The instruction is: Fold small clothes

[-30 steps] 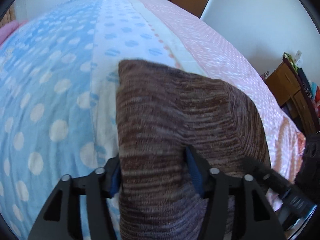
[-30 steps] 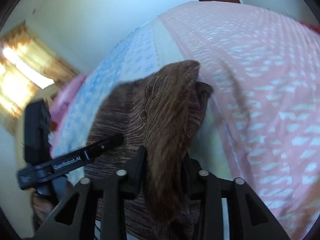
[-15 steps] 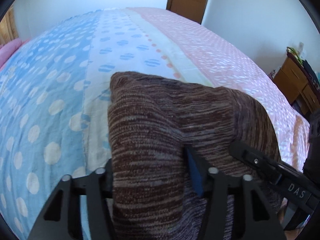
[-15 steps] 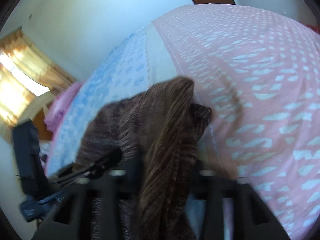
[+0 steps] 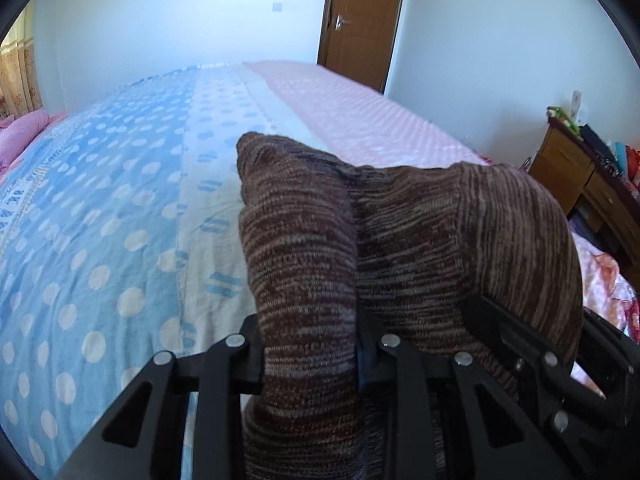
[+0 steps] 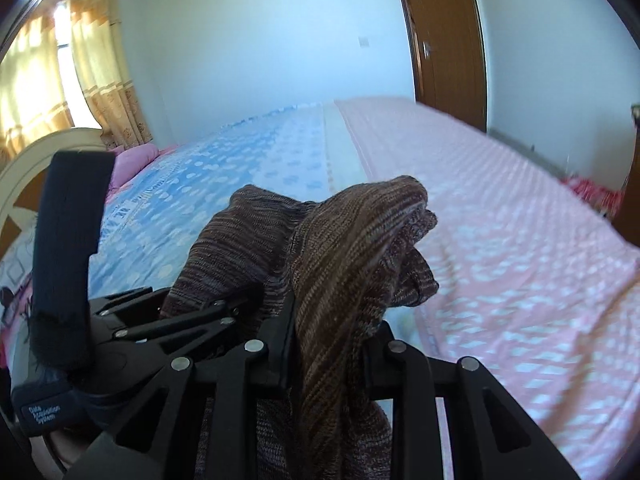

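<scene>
Both tools closing, each clamped on an edge of the brown knit garment point(image 5: 400, 248), left tool point(image 5: 310, 344), right tool point(image 6: 328, 344). Garment bunched between them above the bed point(image 5: 120, 220), mid-fold. Next: probably carry edges forward, lay flat.

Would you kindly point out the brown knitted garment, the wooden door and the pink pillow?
Brown knitted garment point(image 5: 420, 232): left wrist view, middle of the bunched fabric.
Wooden door point(image 5: 360, 20): left wrist view, upper panel.
Pink pillow point(image 5: 24, 130): left wrist view, its rounded end.

bed point(image 5: 132, 216): wide, fills the scene
cover: blue with white dots on the left, pale strip point(image 5: 224, 168) in the middle, pink point(image 5: 360, 120) on the right
pillow point(image 5: 24, 128): pink, far left
</scene>
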